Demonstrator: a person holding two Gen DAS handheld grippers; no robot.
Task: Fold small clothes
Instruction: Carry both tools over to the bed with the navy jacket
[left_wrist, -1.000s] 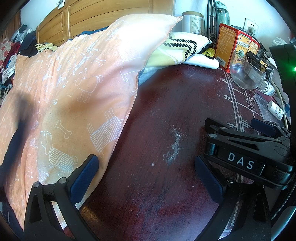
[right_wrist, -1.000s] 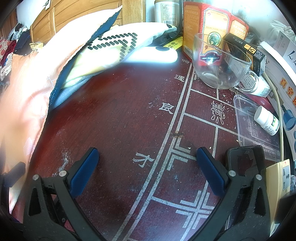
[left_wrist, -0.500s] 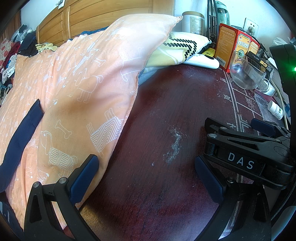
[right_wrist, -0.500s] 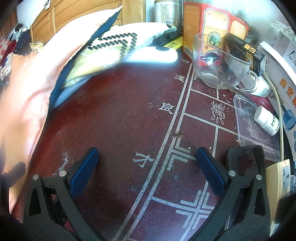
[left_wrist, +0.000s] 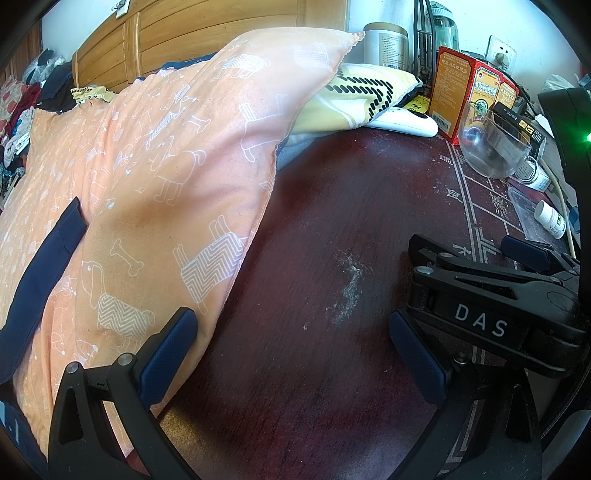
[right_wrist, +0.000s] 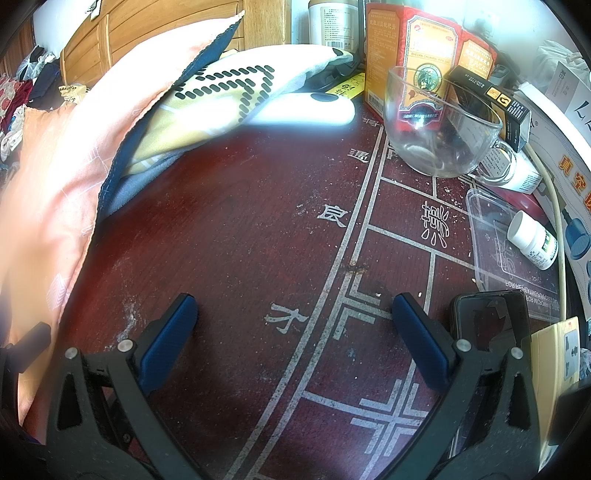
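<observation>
- Dark red wood makes up the tabletop (left_wrist: 314, 258), dusty and printed with pale lines and characters on its right part.
- Left tongs (left_wrist: 291, 350) hang over the tabletop with jaws spread wide, holding nothing; the left finger sits just in front of the orange pillow (left_wrist: 166, 166).
- Right tongs (right_wrist: 293, 338) are likewise spread wide and empty above the printed lines.
- A navy cloth strip (left_wrist: 40, 266) lies on the orange pillow at the far left, well apart from both tongs; whether it is the garment to fold I cannot tell.
- A yellow cushion (right_wrist: 221, 99) rests behind the pillow, with a white remote (right_wrist: 303, 110) beside it.
- A glass cup (right_wrist: 439, 129), red boxes (right_wrist: 424, 44), a white pill bottle (right_wrist: 532, 240) and a phone (right_wrist: 487, 321) crowd the right side.
</observation>
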